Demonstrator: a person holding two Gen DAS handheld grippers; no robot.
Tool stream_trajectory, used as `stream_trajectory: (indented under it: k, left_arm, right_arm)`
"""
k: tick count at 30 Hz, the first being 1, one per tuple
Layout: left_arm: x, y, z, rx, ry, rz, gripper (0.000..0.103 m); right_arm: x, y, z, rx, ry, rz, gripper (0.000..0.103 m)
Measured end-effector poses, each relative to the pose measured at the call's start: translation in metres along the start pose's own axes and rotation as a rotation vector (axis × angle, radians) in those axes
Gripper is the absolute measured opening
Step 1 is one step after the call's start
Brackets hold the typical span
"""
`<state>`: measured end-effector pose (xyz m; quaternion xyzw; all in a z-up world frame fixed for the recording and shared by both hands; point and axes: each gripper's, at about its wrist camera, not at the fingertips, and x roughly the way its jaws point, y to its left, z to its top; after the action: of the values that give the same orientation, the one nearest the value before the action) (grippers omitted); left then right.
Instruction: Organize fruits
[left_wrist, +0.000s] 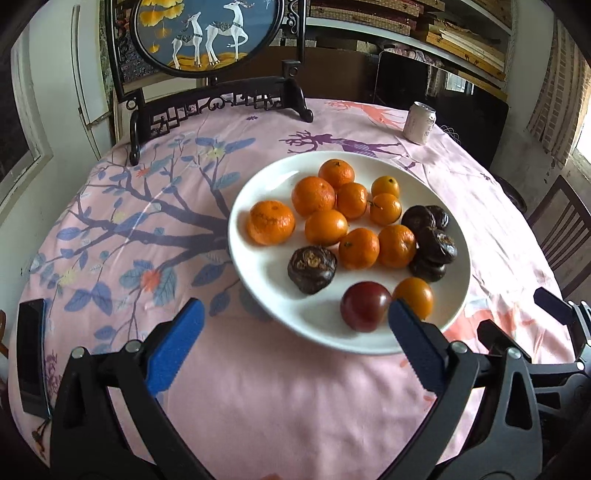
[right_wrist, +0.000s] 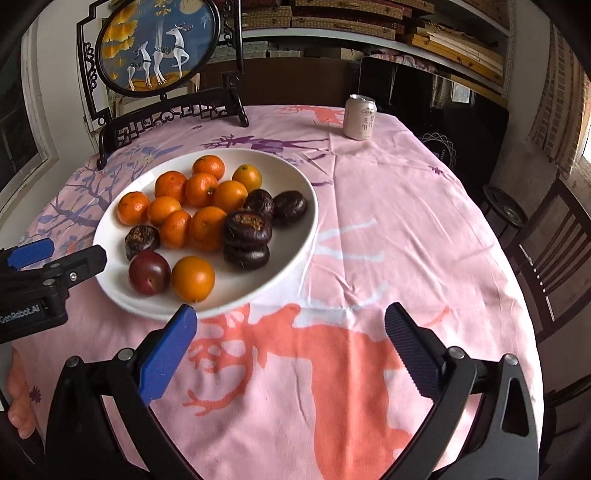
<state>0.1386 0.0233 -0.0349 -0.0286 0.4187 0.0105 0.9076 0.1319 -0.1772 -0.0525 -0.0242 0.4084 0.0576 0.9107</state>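
Both grippers share one build: the left gripper (left_wrist: 295, 321) and the right gripper (right_wrist: 290, 325) have matte black angular arms, silver round screws at the joints, and blue ribbed pads (left_wrist: 173, 347) with toothed edges. White "GenRobot.AI" lettering (right_wrist: 19, 316) marks the left gripper's black body.

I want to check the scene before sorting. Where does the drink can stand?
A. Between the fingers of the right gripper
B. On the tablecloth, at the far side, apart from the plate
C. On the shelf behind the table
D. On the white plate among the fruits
B: the drink can stands upright on the pink tablecloth, well beyond the white plate.
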Motion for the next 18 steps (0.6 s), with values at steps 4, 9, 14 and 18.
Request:
stream_trajectory:
  k: [4, 9, 14, 18]
  left_arm:
    - [-0.009, 0.002, -0.014, -0.008, 0.015, 0.005, 0.101]
    - [-0.025, 0.001, -0.023, -0.001, 0.0, 0.031, 0.101]
    - [-0.038, 0.0, -0.025, 0.009, -0.025, 0.049, 0.101]
    - [-0.043, -0.001, -0.025, 0.012, -0.033, 0.046, 0.101]
  right_arm:
    - [-0.001, -0.001, -0.011, 0.007, 0.034, 0.004, 0.102]
    - [-0.013, 0.003, -0.015, 0.005, 0.02, 0.005, 0.102]
    - [-0.021, 0.005, -0.015, 0.004, 0.008, 0.006, 0.102]
    - [-0.025, 0.005, -0.016, 0.004, 0.006, 0.005, 0.102]
